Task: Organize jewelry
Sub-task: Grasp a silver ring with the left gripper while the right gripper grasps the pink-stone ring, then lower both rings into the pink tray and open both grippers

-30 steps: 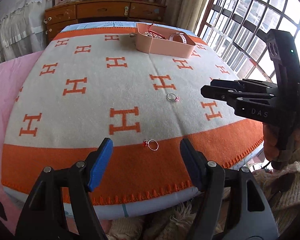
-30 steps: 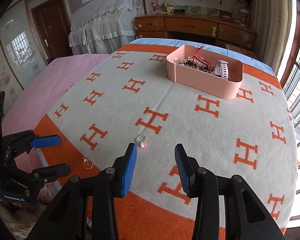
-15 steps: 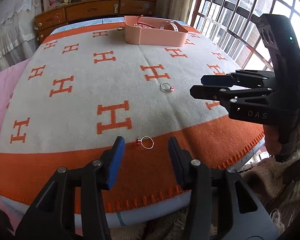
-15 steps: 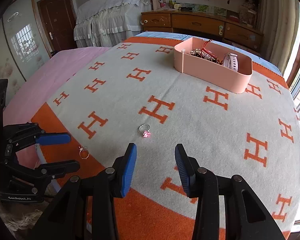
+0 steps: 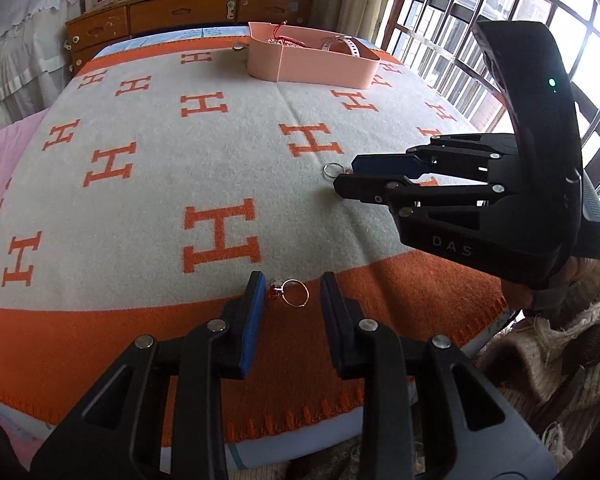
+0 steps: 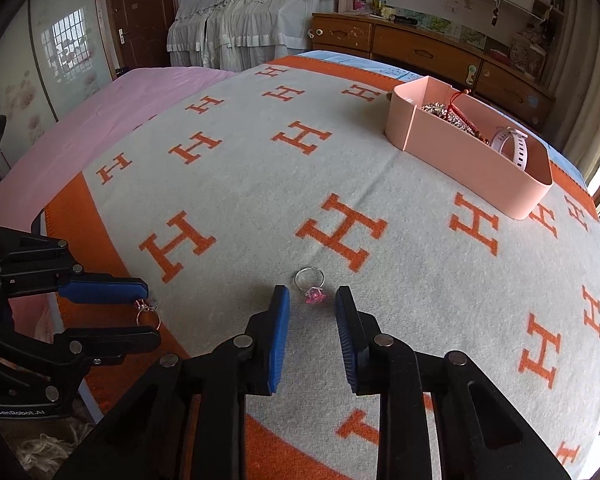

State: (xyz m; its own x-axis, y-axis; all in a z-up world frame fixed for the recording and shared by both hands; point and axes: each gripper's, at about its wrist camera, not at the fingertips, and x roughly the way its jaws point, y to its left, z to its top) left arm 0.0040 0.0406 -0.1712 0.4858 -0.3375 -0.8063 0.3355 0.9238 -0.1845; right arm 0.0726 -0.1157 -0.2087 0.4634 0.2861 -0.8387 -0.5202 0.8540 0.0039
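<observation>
A thin ring with a red stone lies on the blanket's orange border, between the tips of my left gripper. Its jaws are closing and the pads are not pressing the ring. The same ring and left gripper show at the left of the right wrist view. A silver ring with a pink stone lies between the tips of my right gripper, whose jaws are also closing without pressing it. From the left wrist view, this ring sits just ahead of the right gripper.
A pink box at the far side of the bed holds a red-corded bracelet and a white watch strap. The orange-and-grey H-patterned blanket ends close below the grippers. A wooden dresser stands behind, barred windows at right.
Both grippers have come down closer to the blanket and their jaws have narrowed. Each ring now lies between a gripper's fingertips instead of ahead of them.
</observation>
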